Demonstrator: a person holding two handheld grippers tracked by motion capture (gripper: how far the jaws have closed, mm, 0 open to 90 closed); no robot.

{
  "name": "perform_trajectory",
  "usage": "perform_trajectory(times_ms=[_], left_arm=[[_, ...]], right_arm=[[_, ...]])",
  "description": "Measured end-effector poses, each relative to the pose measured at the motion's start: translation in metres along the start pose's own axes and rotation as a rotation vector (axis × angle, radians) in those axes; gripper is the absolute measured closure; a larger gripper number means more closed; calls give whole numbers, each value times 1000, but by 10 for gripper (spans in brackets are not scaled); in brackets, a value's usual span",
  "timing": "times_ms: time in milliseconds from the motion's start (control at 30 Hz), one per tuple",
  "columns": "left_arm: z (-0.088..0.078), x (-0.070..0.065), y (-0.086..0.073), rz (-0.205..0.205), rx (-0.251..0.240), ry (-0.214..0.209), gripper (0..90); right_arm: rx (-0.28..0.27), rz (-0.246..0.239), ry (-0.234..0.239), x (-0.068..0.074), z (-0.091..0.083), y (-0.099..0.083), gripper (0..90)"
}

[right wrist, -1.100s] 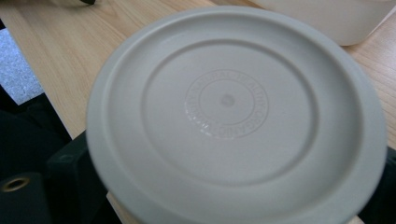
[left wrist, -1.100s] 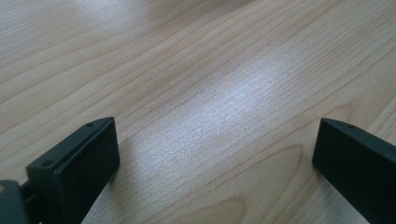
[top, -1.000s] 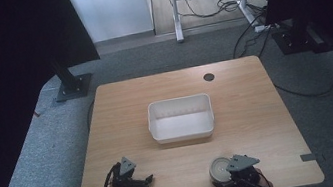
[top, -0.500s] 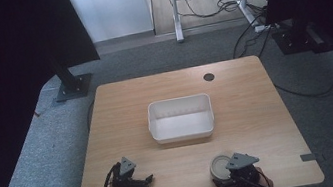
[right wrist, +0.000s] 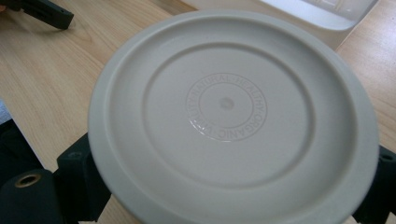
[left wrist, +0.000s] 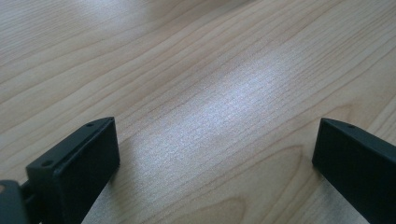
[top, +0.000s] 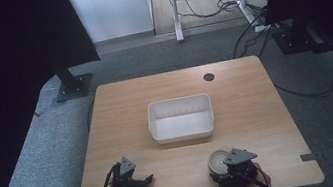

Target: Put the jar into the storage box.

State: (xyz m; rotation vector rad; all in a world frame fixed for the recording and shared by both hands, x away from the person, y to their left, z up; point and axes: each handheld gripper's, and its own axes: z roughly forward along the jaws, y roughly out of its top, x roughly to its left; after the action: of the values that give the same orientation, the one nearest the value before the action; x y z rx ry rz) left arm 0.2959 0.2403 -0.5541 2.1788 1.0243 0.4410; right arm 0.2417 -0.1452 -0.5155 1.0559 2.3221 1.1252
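Near the bottom right of the high view, the right gripper (top: 227,172) has its jaws closed on a round, pale grey plate (top: 219,160), one jaw at each side of the rim. Seen from the right gripper view, the plate (right wrist: 233,116) shows a broad circular face with a raised ring and embossed lettering at centre; being round, it has no long axis. It looks smooth, matt plastic. Behind it sits a white rectangular tub (top: 180,117), long side across the wooden table (top: 250,90). At lower left, the left gripper (top: 135,182) has its jaws spread wide over bare wood grain, holding nothing.
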Motion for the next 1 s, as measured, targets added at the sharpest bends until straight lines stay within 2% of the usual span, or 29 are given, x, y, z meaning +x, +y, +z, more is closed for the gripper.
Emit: perform_trajectory(times_ms=[633, 1000], left_arm=[[0, 0, 0, 0, 0, 0, 4], [0, 0, 0, 0, 0, 0, 3]], right_arm=[[-25, 7, -23, 0, 12, 22, 92], [-47, 22, -17, -2, 23, 34, 93]])
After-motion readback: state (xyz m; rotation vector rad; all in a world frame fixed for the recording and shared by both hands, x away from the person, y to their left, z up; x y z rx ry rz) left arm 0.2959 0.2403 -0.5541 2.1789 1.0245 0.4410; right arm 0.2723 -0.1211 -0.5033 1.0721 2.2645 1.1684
